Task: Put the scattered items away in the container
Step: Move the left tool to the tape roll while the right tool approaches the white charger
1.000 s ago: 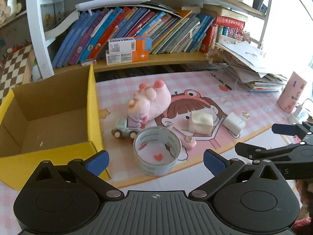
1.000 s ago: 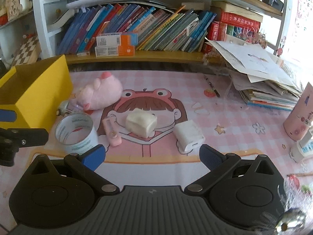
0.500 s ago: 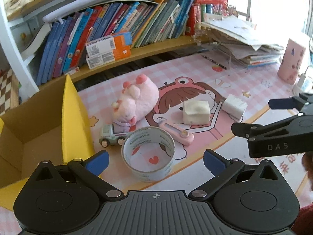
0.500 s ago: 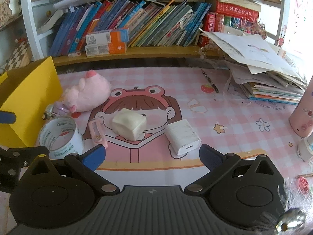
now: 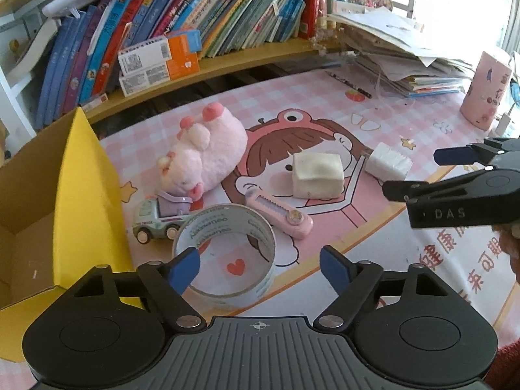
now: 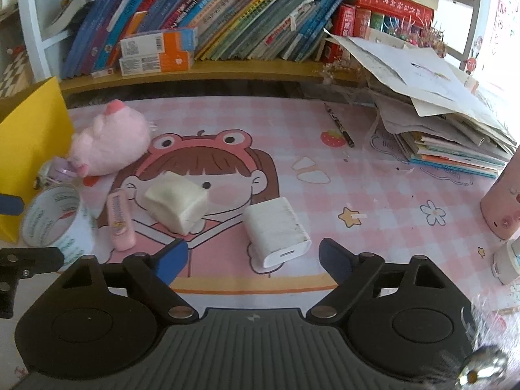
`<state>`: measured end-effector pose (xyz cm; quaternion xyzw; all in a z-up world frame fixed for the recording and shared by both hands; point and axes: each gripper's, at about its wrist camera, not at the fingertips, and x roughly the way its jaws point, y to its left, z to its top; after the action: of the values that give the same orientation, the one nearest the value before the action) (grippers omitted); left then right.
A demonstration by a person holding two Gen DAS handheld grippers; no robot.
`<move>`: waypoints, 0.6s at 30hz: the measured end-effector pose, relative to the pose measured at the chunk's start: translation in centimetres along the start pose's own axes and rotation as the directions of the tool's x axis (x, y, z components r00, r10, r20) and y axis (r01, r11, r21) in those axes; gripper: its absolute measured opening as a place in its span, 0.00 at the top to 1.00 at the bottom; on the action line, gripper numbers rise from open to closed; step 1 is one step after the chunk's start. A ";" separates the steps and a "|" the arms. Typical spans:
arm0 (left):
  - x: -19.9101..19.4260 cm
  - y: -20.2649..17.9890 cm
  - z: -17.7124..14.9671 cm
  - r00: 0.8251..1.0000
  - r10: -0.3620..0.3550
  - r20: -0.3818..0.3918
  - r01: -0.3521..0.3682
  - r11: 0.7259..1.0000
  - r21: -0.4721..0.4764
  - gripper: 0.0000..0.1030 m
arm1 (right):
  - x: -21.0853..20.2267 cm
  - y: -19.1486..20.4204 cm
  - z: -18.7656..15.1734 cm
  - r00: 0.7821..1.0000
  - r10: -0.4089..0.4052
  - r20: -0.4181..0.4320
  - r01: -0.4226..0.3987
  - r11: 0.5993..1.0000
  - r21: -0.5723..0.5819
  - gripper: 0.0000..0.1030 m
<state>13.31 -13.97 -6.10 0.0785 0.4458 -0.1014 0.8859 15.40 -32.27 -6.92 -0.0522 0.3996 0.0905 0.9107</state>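
Note:
A yellow cardboard box (image 5: 87, 195) stands open at the left. On the pink mat lie a roll of clear tape (image 5: 224, 250), a toy car (image 5: 156, 221), a pink plush pig (image 5: 208, 152), a pink utility knife (image 5: 279, 214), a cream foam block (image 5: 317, 175) and a white charger (image 5: 388, 162). My left gripper (image 5: 260, 268) is open, its left fingertip at the tape roll's near rim. My right gripper (image 6: 252, 261) is open, just in front of the charger (image 6: 276, 227); the block (image 6: 177, 200), knife (image 6: 121, 222), tape (image 6: 48, 216) and pig (image 6: 109, 141) lie to its left.
A shelf of books (image 6: 227, 22) runs along the back. A pile of papers and books (image 6: 438, 120) fills the back right. A pink cup (image 5: 486, 91) stands at the right edge, a black pen (image 6: 338, 125) lies near the papers, and small white items (image 6: 507, 260) sit at the far right.
Both grippers have moved forward and lower towards the mat. The left one has closed in on the tape roll, the right one on the charger. Nothing has been picked up.

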 end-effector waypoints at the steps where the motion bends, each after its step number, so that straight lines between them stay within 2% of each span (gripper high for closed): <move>1: 0.2 0.0 0.0 1.000 0.000 -0.005 0.000 1.000 0.002 0.27 | 0.3 -0.2 0.0 1.000 0.000 -0.002 0.000 1.000 -0.001 0.18; 11: 2.0 0.1 0.2 0.999 -0.010 -0.048 0.010 1.000 0.010 0.43 | 3.3 -1.6 1.2 1.000 0.001 -0.021 -0.001 1.000 -0.008 0.25; 16: 2.7 0.2 0.1 0.998 -0.005 -0.068 0.006 1.000 0.008 0.46 | 4.5 -1.8 1.6 0.999 0.005 -0.035 -0.005 1.000 -0.018 0.30; 18: 3.0 0.3 0.1 0.997 -0.012 -0.076 0.012 1.000 0.004 0.53 | 5.0 -1.8 1.6 0.999 0.008 -0.044 -0.009 1.000 -0.019 0.32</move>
<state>15.22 -14.05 -8.38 0.0815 0.4794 -0.1044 0.8675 20.25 -33.16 -9.42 -0.0614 0.4186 0.0972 0.9009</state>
